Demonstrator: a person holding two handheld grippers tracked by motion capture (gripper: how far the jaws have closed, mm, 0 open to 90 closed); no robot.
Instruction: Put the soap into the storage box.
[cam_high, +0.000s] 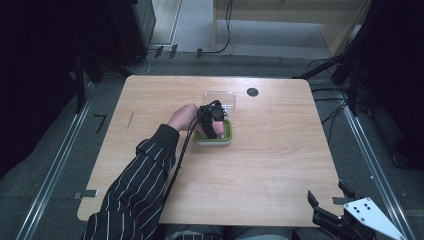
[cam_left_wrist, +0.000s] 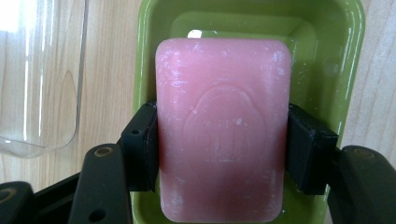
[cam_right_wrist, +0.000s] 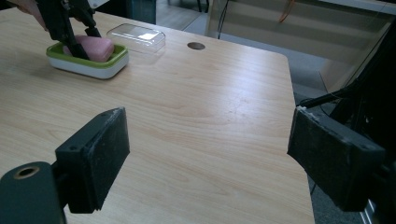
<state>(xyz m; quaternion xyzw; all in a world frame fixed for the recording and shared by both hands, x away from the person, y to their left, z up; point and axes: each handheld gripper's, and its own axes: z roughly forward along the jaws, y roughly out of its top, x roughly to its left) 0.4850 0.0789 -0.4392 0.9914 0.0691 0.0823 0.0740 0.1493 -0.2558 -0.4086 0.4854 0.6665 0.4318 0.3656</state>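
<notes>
A pink bar of soap (cam_left_wrist: 222, 128) lies in a green soap dish (cam_left_wrist: 345, 60) with a white base (cam_right_wrist: 84, 67). My left gripper (cam_left_wrist: 222, 149) is shut on the soap, one black pad against each long side. In the high view the left gripper (cam_high: 214, 120) hangs over the dish (cam_high: 227, 134) at mid-table. A clear plastic lid (cam_high: 220, 96) lies just behind the dish, and the same lid (cam_left_wrist: 37, 74) sits at the left of the left gripper view. My right gripper (cam_right_wrist: 210, 163) is open above the table's near right corner, with nothing between its pads; the high view catches this gripper (cam_high: 330, 212) there too.
A small dark round hole (cam_high: 252, 92) marks the wooden table (cam_high: 280, 165) near its far edge. A striped sleeve (cam_high: 135, 190) reaches in from the bottom left. Cables and dark stands surround the table on the floor.
</notes>
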